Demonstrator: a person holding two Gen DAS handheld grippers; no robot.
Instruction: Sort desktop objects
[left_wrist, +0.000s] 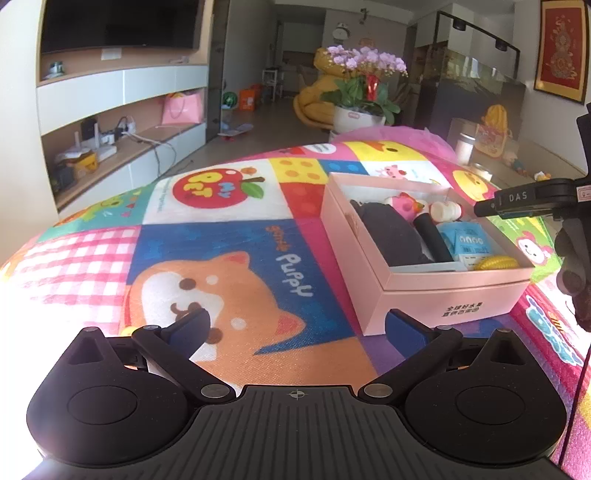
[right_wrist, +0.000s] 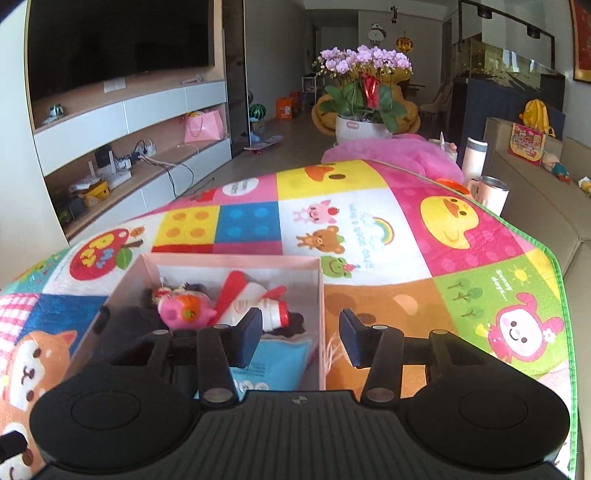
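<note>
A pink box (left_wrist: 454, 291) sits on the cartoon mat (left_wrist: 207, 240), right of centre. In it lie a dark cloth (left_wrist: 391, 236), a pink pig toy (left_wrist: 404, 206), a small white bottle (left_wrist: 447, 211), a black tube (left_wrist: 432, 236), a blue packet (left_wrist: 467, 242) and a yellow toy (left_wrist: 496, 263). My left gripper (left_wrist: 297, 326) is open and empty, low over the mat left of the box. My right gripper (right_wrist: 301, 334) is open and empty, astride the box's right wall (right_wrist: 321, 314); it shows from the side in the left wrist view (left_wrist: 491, 208). The pig (right_wrist: 184, 312), a white-and-red bottle (right_wrist: 258, 306) and the packet (right_wrist: 269, 363) lie below it.
A potted orchid (right_wrist: 364, 96) stands beyond the table's far end. A pink cloth (right_wrist: 399, 155), a white flask (right_wrist: 474, 157) and a mug (right_wrist: 491, 192) are at the far right corner. A sofa (right_wrist: 546, 214) runs along the right edge.
</note>
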